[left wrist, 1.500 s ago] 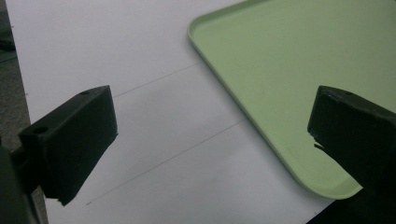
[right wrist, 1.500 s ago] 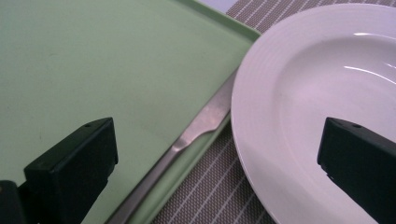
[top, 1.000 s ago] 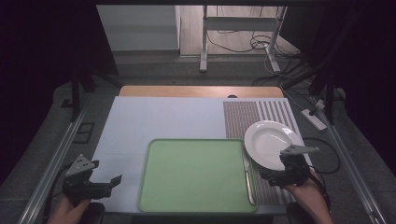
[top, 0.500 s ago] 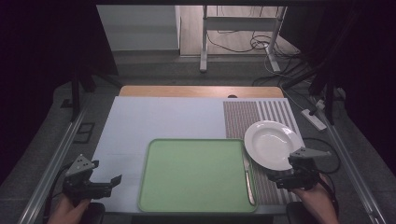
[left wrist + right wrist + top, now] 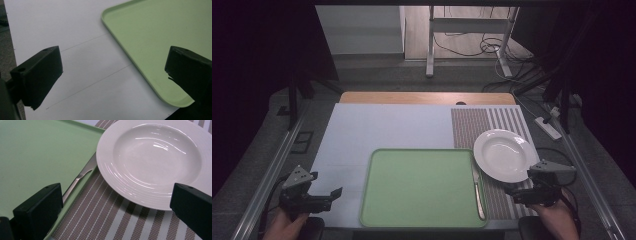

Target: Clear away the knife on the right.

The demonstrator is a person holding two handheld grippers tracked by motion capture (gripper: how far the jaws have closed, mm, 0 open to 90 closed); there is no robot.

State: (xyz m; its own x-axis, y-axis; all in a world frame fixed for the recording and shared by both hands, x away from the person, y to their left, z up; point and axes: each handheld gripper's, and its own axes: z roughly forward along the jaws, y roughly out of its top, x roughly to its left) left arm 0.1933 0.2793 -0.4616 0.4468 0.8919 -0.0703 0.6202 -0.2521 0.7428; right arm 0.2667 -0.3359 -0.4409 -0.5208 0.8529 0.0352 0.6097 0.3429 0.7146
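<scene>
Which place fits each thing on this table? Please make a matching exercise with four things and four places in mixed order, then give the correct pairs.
Things:
1. white plate
2. green tray
3. knife
4. left gripper

Places:
A. along the right edge of the tray
B. on the striped placemat, at the right of the table
C. over the white surface, left of the tray, open
D. in the middle of the near side of the table

Pairs: 1-B, 2-D, 3-A, 4-C
</scene>
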